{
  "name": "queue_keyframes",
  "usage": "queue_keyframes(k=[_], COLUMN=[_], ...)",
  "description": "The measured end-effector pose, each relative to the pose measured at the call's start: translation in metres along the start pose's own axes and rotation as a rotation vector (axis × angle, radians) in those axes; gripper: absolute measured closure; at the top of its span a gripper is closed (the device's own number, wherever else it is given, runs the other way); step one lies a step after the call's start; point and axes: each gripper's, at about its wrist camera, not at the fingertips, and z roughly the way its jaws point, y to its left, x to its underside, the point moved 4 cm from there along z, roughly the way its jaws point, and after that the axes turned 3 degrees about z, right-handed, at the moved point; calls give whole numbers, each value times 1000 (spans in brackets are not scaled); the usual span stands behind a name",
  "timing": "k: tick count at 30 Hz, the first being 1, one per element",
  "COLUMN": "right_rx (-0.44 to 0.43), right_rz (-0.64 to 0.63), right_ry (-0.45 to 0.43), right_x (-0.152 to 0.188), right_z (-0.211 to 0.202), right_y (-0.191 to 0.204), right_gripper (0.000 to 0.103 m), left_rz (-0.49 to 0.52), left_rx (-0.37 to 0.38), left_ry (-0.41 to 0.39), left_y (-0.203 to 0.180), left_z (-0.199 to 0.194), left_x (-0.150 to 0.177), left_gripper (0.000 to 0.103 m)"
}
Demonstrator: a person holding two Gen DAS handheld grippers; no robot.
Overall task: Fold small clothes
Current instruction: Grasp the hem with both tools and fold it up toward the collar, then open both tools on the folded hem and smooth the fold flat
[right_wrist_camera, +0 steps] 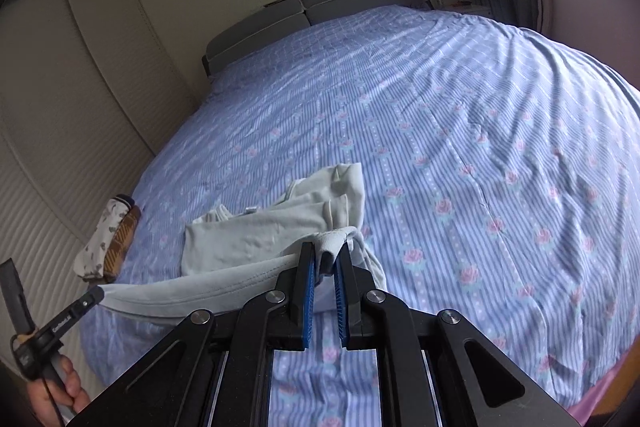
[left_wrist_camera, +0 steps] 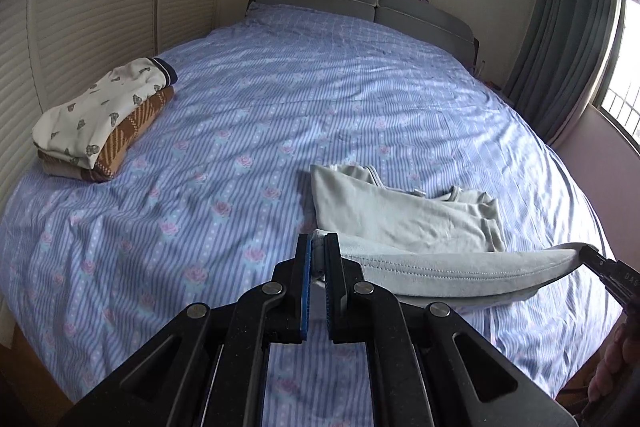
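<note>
A pale grey-green small garment (left_wrist_camera: 400, 215) (right_wrist_camera: 256, 239) lies partly on the blue flowered bedsheet (left_wrist_camera: 248, 115) (right_wrist_camera: 460, 131), with its near hem lifted off the bed. My left gripper (left_wrist_camera: 319, 241) is shut on one corner of that hem. My right gripper (right_wrist_camera: 326, 251) is shut on the other corner. The hem (left_wrist_camera: 460, 273) (right_wrist_camera: 192, 291) hangs stretched between the two in a shallow curve. The right gripper (left_wrist_camera: 592, 259) shows at the right edge of the left wrist view, and the left gripper (right_wrist_camera: 98, 293) at the lower left of the right wrist view.
A stack of folded clothes (left_wrist_camera: 104, 123) (right_wrist_camera: 110, 239), a cream printed piece on top of a brown checked one, sits at the bed's left side near slatted wardrobe doors (left_wrist_camera: 60, 47). A grey headboard (left_wrist_camera: 360, 3) is at the far end; curtains (left_wrist_camera: 568, 39) and a window are at the right.
</note>
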Motion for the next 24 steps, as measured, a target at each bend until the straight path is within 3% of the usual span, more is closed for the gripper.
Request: queue_keyframes(k=[12,24], right_rx=[47,83], right_rz=[33,9], right_ry=[57,126], right_x=[-39,-39], right_z=[106,181], right_y=[-17,-29], right_gripper=[93,93], left_rz=[-5,43], left_rx=[-39,-63], left_ry=[47,120], left_y=[-1,1], left_z=[110,191], left_x=[-45,-38], left_gripper=[95,95])
